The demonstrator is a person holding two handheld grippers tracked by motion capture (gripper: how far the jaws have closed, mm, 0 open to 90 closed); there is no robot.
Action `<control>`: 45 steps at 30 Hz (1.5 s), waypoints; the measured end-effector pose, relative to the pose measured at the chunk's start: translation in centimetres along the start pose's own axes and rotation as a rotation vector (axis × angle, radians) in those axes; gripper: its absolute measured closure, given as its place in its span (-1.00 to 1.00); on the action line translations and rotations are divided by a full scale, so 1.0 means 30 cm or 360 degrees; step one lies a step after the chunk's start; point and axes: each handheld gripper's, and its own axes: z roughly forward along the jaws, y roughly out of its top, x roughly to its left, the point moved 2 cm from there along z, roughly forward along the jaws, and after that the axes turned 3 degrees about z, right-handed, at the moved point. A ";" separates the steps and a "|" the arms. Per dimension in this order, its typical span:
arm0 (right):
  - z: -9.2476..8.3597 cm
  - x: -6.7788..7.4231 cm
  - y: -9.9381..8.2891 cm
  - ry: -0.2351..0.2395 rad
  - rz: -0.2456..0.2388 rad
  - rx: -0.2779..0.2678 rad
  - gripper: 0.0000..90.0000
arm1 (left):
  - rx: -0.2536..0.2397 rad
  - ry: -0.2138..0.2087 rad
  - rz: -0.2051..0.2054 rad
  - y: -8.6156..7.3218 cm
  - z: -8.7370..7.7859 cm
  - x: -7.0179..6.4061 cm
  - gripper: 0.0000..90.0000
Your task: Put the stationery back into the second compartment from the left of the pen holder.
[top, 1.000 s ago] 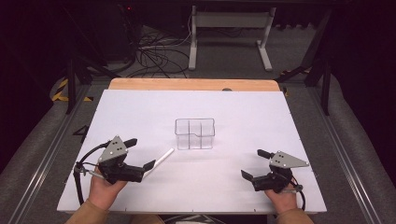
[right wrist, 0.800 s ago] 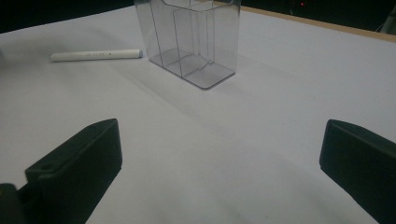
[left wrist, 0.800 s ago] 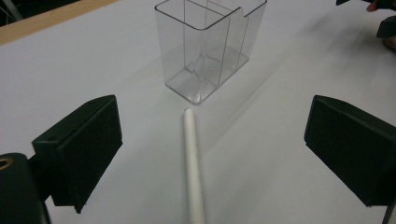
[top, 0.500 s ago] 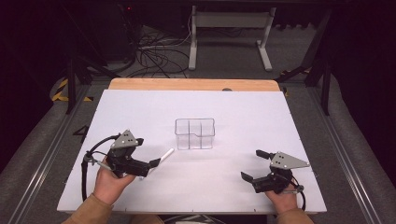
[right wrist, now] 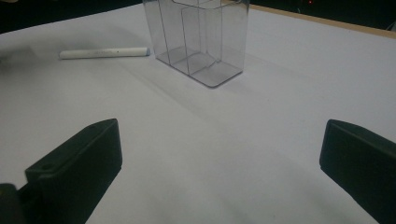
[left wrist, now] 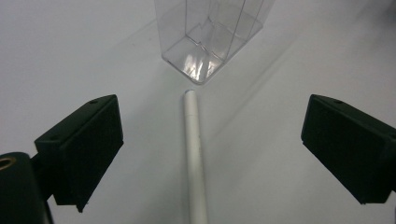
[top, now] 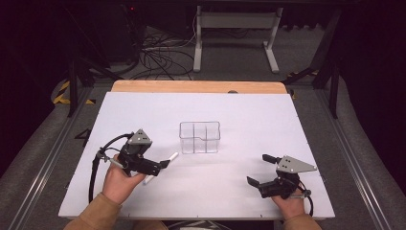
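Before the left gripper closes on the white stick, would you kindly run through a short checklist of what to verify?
1. Left gripper jaws open wide: ok.
2. White stick lies between the jaws, roughly centred: ok.
3. Stick lies flat on the table, apart from the clear box: ok, a small gap shows at its tip.
4. Jaws low enough to grip the stick: cannot tell from these views.
5. Right gripper open, low at the table's near right, away from the stick: ok.
6. Clear box upright, with its compartments free: ok.
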 end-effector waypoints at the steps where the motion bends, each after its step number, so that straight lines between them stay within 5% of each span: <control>1: 0.000 0.000 0.000 -0.0002 0.0000 0.0001 -1.00 | 0.0004 -0.0007 -0.0004 0.001 0.005 0.002 -0.85; 20: 0.006 0.000 -0.003 0.0006 0.0002 0.0022 -1.00 | 0.0085 0.0055 -0.0003 0.027 0.049 -0.014 -0.84; 27: 0.007 0.000 -0.003 0.0007 0.0003 0.0029 -1.00 | 0.0136 0.0026 -0.0013 0.032 0.051 -0.019 -0.61; 45: 0.011 0.002 -0.004 0.0025 0.0004 0.0036 -1.00 | 0.0470 0.0081 -0.0061 0.024 0.127 0.008 -0.28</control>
